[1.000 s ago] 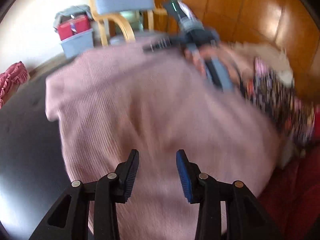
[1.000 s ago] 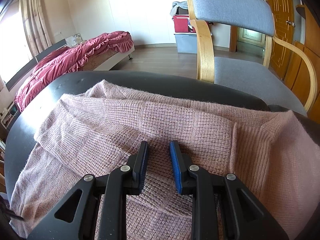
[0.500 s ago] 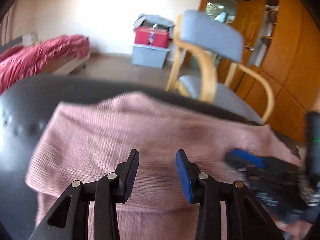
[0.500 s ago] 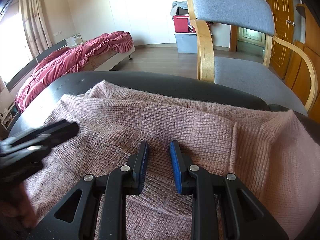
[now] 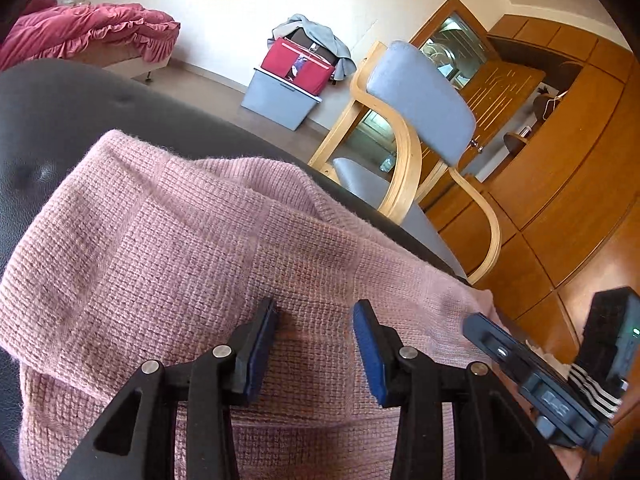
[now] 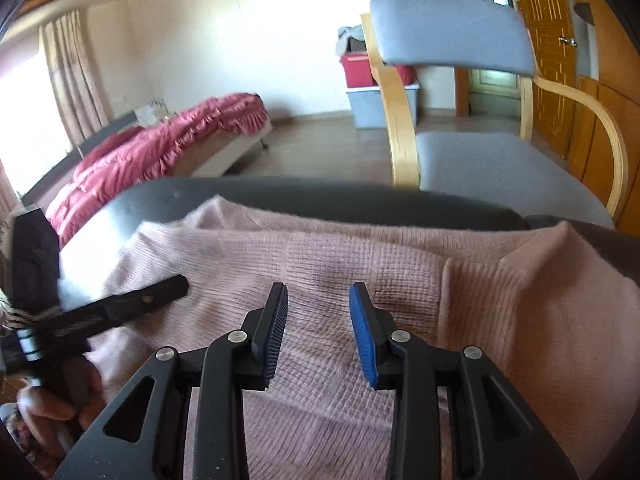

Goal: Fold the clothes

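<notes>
A pink knit sweater [image 5: 160,240] lies spread on a black padded surface [image 5: 60,120]. My left gripper [image 5: 316,312] hovers just over the sweater's near part, open, with only flat cloth below the gap. The right gripper's finger [image 5: 500,340] shows at the lower right of that view. In the right wrist view the sweater [image 6: 400,264] fills the foreground. My right gripper [image 6: 318,296] stands over it, its jaws opening, and no fold is pinched between the pads. The left gripper's finger [image 6: 160,292] rests on the sweater's left part, with a hand below it.
A wooden armchair with grey cushions [image 5: 420,92] stands just beyond the padded surface's far edge. Farther back are a bed with a red cover [image 6: 160,148], a grey storage box under a red case [image 5: 280,96], and wooden cabinets [image 5: 560,160] on the right.
The left gripper swung and rolled across the sweater and now sits low on it, left of the right gripper. The right gripper stayed in place and its jaws widened.
</notes>
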Tool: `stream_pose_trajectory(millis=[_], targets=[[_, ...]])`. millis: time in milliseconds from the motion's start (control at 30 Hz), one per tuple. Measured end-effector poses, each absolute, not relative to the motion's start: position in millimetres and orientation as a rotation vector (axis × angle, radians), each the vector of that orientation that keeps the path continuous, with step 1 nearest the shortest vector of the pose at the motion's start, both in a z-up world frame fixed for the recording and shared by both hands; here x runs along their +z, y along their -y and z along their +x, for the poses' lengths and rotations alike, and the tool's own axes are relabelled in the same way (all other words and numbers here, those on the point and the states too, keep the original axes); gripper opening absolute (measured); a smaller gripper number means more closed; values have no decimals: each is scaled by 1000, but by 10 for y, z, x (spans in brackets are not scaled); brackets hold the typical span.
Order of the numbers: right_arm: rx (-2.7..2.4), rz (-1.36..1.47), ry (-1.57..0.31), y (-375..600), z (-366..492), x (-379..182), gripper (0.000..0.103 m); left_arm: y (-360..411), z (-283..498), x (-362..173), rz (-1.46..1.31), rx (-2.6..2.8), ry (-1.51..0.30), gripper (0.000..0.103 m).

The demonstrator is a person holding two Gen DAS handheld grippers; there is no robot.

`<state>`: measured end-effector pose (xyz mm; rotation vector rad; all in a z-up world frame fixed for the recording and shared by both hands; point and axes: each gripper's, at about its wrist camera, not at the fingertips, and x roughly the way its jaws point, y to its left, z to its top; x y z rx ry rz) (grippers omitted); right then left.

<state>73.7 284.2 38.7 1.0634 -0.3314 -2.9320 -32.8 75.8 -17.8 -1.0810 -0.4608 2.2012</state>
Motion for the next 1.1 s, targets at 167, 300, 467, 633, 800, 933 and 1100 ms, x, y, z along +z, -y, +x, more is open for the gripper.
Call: stream_pose_trajectory(millis=[167,300,467,633,800,933,1100], targets=[[-2786,1133,102,-2480,843,360,35,-729,-315,-227,-1077,2189,482,40],[-2685,1268,-46,-2317,913,149,35,-697,-343,-227,-1076,2180,495,40],[-2645,1303,-237,-2363,1306,112,35,-644,-344,-223,-1075,2174,503,40],[-2636,1323,-290,-2615,1903,143,35,-684,-362,-243,-1077,2172,499,40],[-2641,1315,-168,-2930,2407,167,36,-707,-360,-227,-1080,2174,493,40],[-2695,1310,-11,-3164,2496,324,36,-727,-370,-222,-1082,2180,482,40],[-2969,1204,54,-3467,2205,662,36,-742,-375,-189,-1080,2181,482,40]])
